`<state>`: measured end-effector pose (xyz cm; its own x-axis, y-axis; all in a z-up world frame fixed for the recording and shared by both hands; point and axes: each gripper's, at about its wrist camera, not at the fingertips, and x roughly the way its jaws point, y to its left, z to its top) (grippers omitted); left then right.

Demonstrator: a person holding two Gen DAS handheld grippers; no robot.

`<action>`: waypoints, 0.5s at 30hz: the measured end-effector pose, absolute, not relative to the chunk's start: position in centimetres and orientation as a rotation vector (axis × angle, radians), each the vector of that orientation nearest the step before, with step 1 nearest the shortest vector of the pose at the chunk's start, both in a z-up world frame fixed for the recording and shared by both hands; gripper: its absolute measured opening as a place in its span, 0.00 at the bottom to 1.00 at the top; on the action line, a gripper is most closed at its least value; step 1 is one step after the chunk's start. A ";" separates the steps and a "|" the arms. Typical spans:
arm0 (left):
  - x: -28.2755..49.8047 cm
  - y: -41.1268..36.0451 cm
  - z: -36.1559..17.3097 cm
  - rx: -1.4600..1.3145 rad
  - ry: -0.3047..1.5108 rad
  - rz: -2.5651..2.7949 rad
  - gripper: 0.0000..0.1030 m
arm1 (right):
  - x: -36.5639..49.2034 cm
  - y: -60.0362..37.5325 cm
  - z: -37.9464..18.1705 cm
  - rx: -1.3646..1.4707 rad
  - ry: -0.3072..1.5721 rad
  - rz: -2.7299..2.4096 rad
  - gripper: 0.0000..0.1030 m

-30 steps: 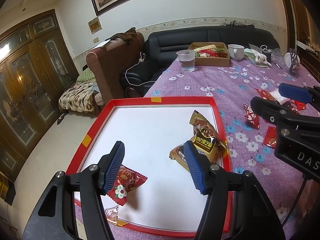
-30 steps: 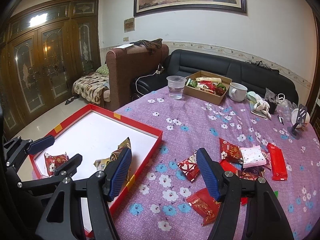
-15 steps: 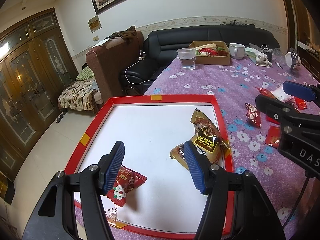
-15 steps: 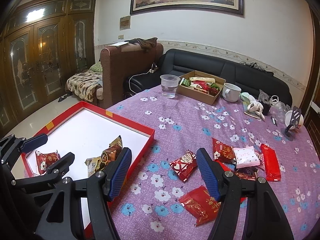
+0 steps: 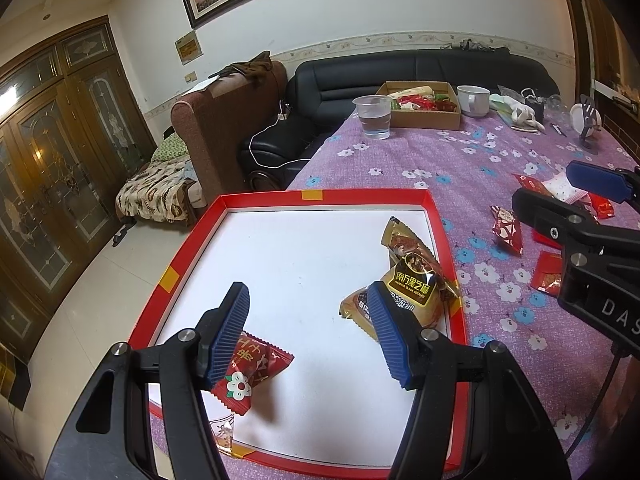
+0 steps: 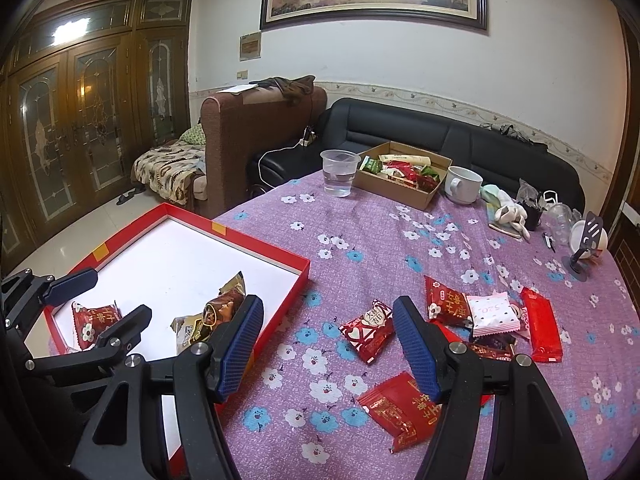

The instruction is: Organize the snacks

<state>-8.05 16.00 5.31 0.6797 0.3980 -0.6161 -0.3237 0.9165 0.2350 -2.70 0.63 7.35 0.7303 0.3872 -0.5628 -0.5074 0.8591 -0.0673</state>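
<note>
My left gripper [image 5: 308, 336] hangs open over the near part of the red tray [image 5: 320, 196] with the white floor; nothing is between its pads. A red flower-print packet [image 5: 252, 372] lies on the tray, partly behind the left finger. Gold and brown packets [image 5: 408, 280] lie by the tray's right wall. My right gripper [image 6: 328, 344] is open above the purple flowered cloth [image 6: 360, 232], right of the tray [image 6: 260, 246]. A red heart packet [image 6: 368, 330] lies below and between its fingers, untouched. A flat red packet [image 6: 400, 408] lies nearer. Several more packets [image 6: 488, 314] are piled to the right.
At the table's far end stand a clear plastic cup [image 6: 339, 172], a cardboard box [image 6: 392, 188] with several snacks in it, a white mug [image 6: 462, 186] and small clutter. A brown armchair and a black sofa are beyond the table. The tray overhangs the table's left edge.
</note>
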 end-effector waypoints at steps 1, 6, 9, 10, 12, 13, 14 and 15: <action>-8.1 16.0 5.3 0.110 0.717 0.405 0.59 | -2.7 0.6 7.4 -0.223 0.567 0.497 0.67; -8.0 16.0 5.3 0.110 0.716 0.407 0.59 | -2.6 0.7 7.4 -0.223 0.570 0.496 0.70; -8.0 16.0 5.2 0.110 0.715 0.409 0.59 | -2.4 0.7 7.2 -0.224 0.576 0.493 0.70; -8.0 16.1 5.2 0.111 0.715 0.410 0.59 | -2.3 0.7 7.1 -0.224 0.580 0.492 0.70; -8.0 16.1 5.2 0.110 0.715 0.410 0.59 | -2.2 0.7 7.0 -0.222 0.585 0.492 0.70; -8.0 16.1 5.2 0.111 0.714 0.413 0.59 | -2.1 0.7 6.9 -0.221 0.588 0.492 0.70; -8.0 16.1 5.2 0.111 0.713 0.414 0.59 | -2.1 0.6 6.9 -0.220 0.589 0.491 0.70; -8.1 16.2 5.2 0.110 0.712 0.415 0.59 | -2.0 0.6 6.8 -0.219 0.592 0.490 0.70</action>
